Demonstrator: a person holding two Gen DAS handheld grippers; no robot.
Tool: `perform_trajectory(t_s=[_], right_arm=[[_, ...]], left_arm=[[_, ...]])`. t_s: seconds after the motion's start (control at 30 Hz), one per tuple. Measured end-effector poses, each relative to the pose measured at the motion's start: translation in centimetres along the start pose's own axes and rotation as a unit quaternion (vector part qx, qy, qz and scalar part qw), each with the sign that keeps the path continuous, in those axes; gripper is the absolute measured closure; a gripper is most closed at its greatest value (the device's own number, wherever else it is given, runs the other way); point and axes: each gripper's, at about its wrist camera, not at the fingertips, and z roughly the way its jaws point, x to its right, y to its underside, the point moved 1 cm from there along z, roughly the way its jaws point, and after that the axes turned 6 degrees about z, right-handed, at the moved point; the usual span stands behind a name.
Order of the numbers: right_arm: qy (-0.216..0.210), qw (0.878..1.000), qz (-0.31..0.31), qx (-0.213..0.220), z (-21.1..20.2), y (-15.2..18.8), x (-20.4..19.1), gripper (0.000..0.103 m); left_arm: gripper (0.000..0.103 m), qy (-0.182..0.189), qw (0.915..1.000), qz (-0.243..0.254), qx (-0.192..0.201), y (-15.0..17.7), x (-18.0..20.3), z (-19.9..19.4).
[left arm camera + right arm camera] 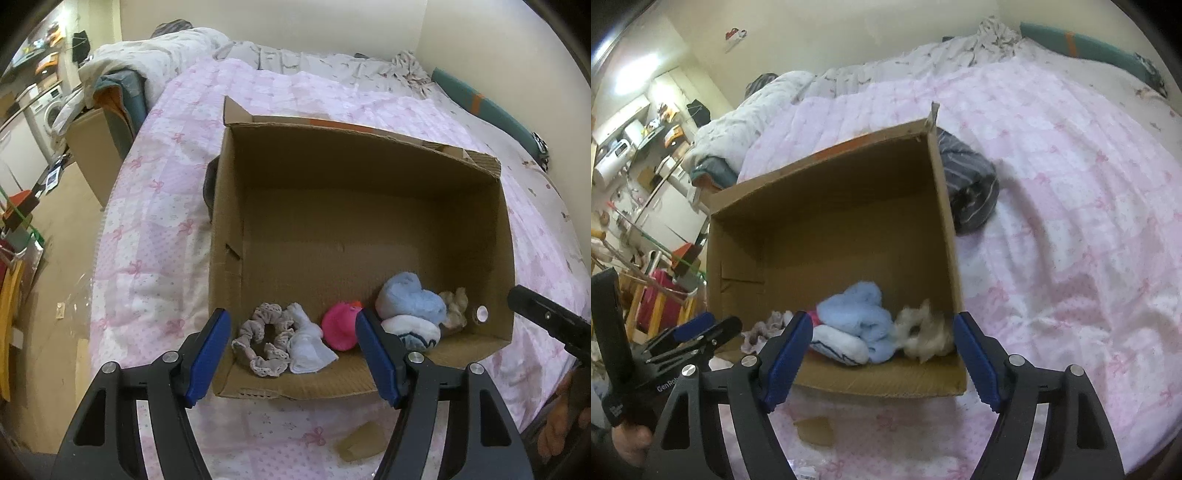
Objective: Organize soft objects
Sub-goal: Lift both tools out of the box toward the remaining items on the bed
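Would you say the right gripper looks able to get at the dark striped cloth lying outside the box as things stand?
Probably yes. The right gripper is open and empty, and the dark striped cloth lies on the pink quilt against the cardboard box, its far side uncovered.

Washing machine (pixel 51 109) beside the bed (pink quilt (pixel 1071 192)).

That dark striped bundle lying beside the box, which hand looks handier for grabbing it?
Probably the right gripper: it is open and empty, and the striped bundle shows plainly in its view, past the box.
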Motion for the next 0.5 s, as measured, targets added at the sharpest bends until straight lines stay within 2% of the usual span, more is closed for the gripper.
perform_trajectory(t_s=[0.5], right_arm=[[-0.004,1.0,0.001,-0.003,0.03,-0.04,-0.15,0.02]], left_arm=[[0.036,-0.006,1.0,-0.001,0.0,0.22,-0.05,-0.2]])
